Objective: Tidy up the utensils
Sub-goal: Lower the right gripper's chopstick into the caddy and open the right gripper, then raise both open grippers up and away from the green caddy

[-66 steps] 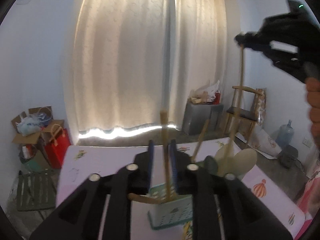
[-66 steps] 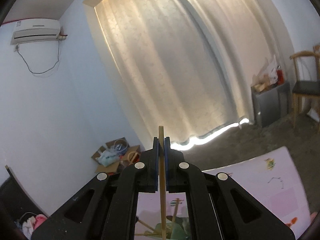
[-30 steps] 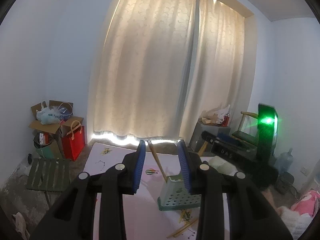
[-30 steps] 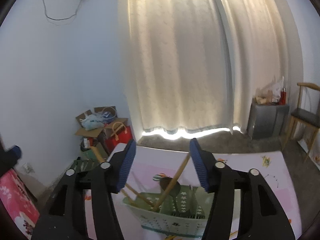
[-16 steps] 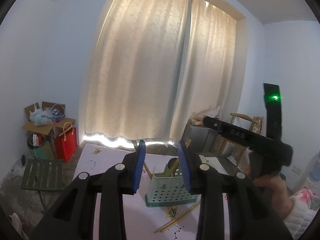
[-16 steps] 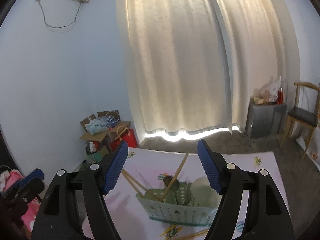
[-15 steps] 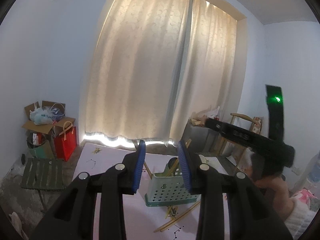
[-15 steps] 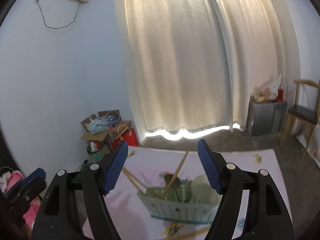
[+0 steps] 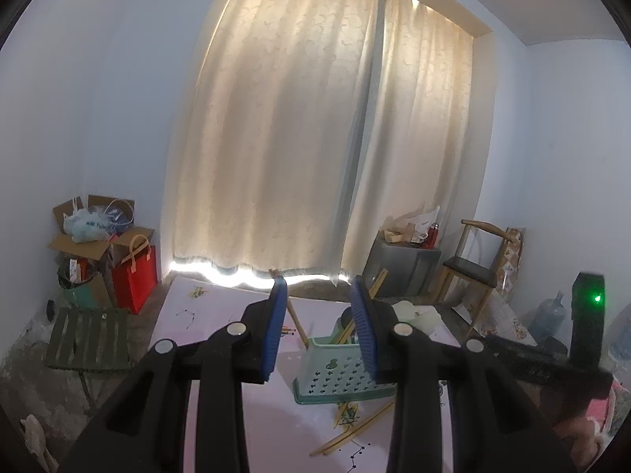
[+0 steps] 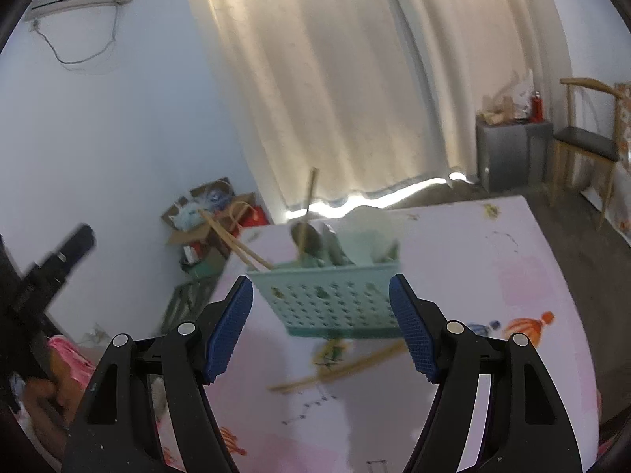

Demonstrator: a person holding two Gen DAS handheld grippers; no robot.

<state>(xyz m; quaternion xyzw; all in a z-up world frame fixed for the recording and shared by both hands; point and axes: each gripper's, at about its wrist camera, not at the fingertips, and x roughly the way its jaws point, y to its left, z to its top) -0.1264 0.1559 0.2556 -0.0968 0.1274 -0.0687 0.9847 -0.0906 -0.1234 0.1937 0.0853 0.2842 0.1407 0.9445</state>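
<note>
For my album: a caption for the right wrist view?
Open right gripper faces a utensil-filled green basket; chopsticks lie on the table.

Basket blurred; its contents (utensils) indistinct.

We see a matt mint plastic basket, perforated with small cut-outs, low centre of the right wrist view. Pale wooden chopsticks lean out of it. The table wears a smooth pink printed cloth. Our fingers carry ribbed blue rubbery pads on matt black plastic.
</note>
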